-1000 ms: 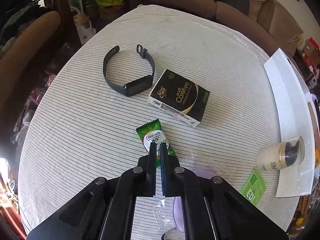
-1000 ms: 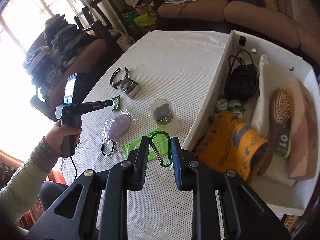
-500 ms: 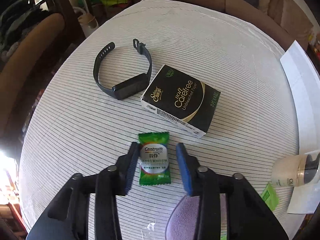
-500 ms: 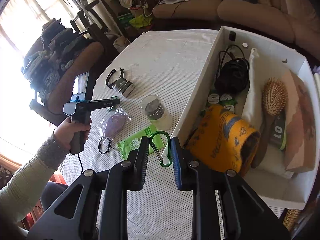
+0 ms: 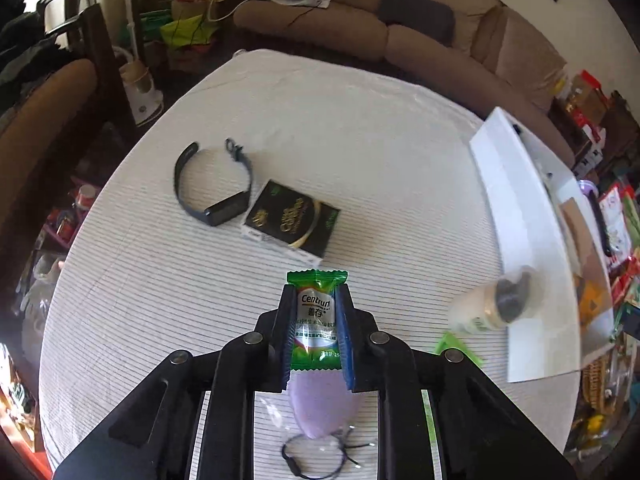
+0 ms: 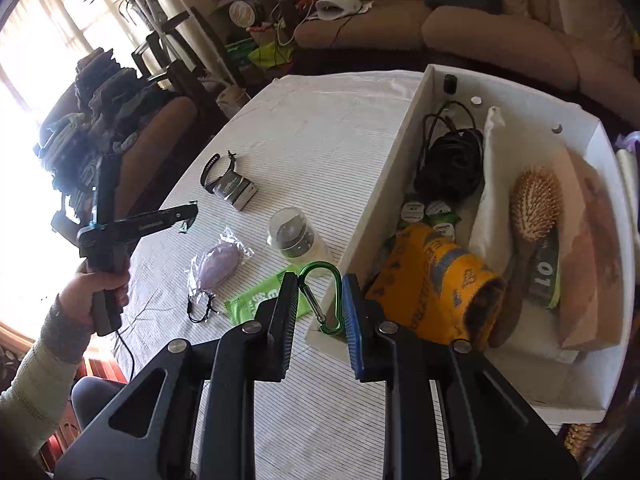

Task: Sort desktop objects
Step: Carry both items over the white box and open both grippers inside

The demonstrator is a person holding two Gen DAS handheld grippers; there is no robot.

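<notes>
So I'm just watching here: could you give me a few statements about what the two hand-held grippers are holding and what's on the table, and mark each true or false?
1. The left hand-held gripper has a green Centrum sachet between its closing jaws. True.
2. The right hand-held gripper holds a hairbrush. False: it holds a green carabiner; the hairbrush lies in the white box.
3. The black wristband lies beside the black tissue pack on the striped tablecloth. True.
4. The white box is empty. False: it holds a coiled black cable, a yellow roll and more.
5. The purple item in clear wrap is inside the box. False: it lies on the tablecloth.
</notes>
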